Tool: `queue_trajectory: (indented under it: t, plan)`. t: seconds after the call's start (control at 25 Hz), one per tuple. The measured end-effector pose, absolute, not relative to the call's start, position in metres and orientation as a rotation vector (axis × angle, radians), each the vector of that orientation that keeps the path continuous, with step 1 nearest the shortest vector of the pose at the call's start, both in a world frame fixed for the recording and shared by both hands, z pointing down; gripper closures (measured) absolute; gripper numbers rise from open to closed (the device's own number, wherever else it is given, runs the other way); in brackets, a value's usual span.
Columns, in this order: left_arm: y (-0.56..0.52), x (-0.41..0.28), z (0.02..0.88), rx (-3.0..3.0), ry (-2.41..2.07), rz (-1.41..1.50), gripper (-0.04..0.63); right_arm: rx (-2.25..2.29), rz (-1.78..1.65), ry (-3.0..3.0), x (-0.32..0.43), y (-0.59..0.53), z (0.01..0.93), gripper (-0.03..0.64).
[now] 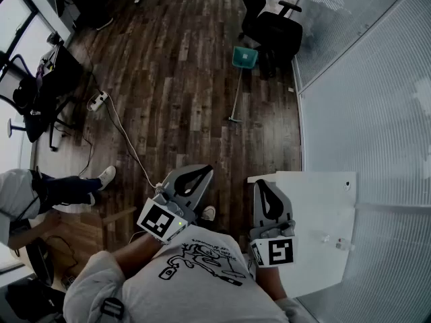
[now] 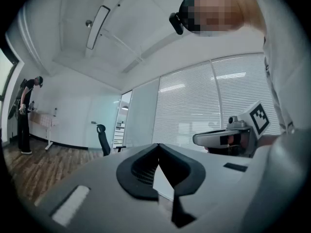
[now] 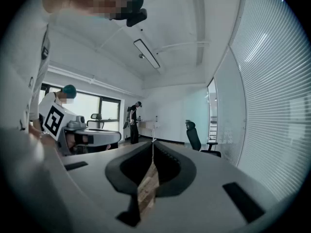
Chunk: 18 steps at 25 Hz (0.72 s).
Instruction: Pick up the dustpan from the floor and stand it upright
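The dustpan [image 1: 244, 57] has a teal pan and a long thin handle [image 1: 237, 94]; it lies on the dark wood floor far ahead, next to a black office chair. Both grippers are held close to my body, well short of it. My left gripper [image 1: 205, 169] points forward with its jaws shut and nothing between them, as the left gripper view [image 2: 158, 146] also shows. My right gripper [image 1: 261, 183] hangs beside the white table, jaws likewise shut and empty [image 3: 153, 142]. The dustpan is in neither gripper view.
A black office chair [image 1: 273, 29] stands just right of the dustpan. A white table [image 1: 323, 221] is at my right against a glass wall with blinds [image 1: 377, 113]. A power strip [image 1: 98, 100] with a white cable lies at left, near a seated person's legs [image 1: 71, 188].
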<state>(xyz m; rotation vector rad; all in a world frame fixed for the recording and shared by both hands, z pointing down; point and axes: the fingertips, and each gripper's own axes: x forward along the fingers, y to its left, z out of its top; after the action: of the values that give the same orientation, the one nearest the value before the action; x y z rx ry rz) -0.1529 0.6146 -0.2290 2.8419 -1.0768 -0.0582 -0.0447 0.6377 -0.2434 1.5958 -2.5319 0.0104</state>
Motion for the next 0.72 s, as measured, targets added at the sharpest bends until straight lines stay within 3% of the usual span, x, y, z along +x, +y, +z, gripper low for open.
queue_trajectory:
  t: [0.72]
  plan:
    - [0.577,-0.150,-0.229,2.858,-1.048,-0.058,0.594,1.566,-0.023,-2.572,-0.045,0.597,-0.248,0.606]
